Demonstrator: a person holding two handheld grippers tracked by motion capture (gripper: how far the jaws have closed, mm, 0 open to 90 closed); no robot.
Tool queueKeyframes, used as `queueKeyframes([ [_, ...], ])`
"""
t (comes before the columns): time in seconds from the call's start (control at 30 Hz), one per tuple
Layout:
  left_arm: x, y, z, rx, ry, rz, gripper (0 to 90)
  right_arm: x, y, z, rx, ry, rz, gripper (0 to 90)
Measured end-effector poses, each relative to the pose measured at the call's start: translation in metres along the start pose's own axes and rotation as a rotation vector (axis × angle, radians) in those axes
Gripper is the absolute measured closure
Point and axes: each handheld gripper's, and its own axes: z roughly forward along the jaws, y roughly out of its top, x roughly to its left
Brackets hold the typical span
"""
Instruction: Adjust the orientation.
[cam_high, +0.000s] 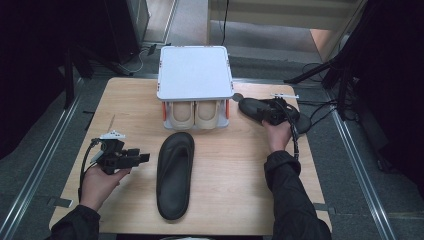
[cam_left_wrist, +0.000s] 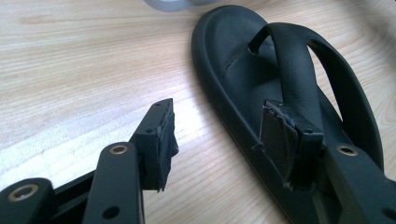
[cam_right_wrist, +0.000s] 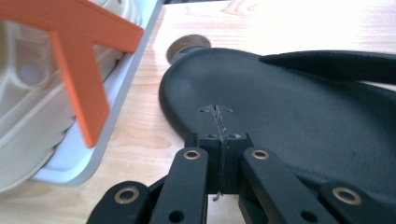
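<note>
Bench (cam_high: 235, 200): pale wood, light grain, on a grey floor with rails either side.
Room: dark at both edges.
Shoe rack (cam_high: 195, 70): white top, orange posts, beige shoes (cam_high: 194, 116) beneath, at the far middle.
Near sandal (cam_high: 175, 175): black, flat at bench centre.
Far sandal (cam_high: 270, 112): black, right of the rack.
Left hand-held gripper (cam_high: 142, 157): jaws apart, nothing between, beside the near sandal.
Right hand-held gripper (cam_right_wrist: 219, 140): jaws closed together at the far sandal's edge; grip on it unclear.

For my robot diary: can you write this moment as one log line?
left gripper: open, beside black sandal | right gripper: shut, at second sandal | shoe rack: beige shoes inside
</note>
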Motion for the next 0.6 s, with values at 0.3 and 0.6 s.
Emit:
queueKeyframes([
  [0.3, 0.002, -0.007, -0.004, -0.011, 0.028, 0.005, 45.3, -0.002, 0.002, 0.014, 0.011, -0.025, 0.005, 90.0],
  [0.6, 0.007, -0.006, -0.003, -0.016, 0.03, -0.011, 44.6, -0.001, 0.0, 0.011, 0.04, -0.009, -0.007, 90.0],
])
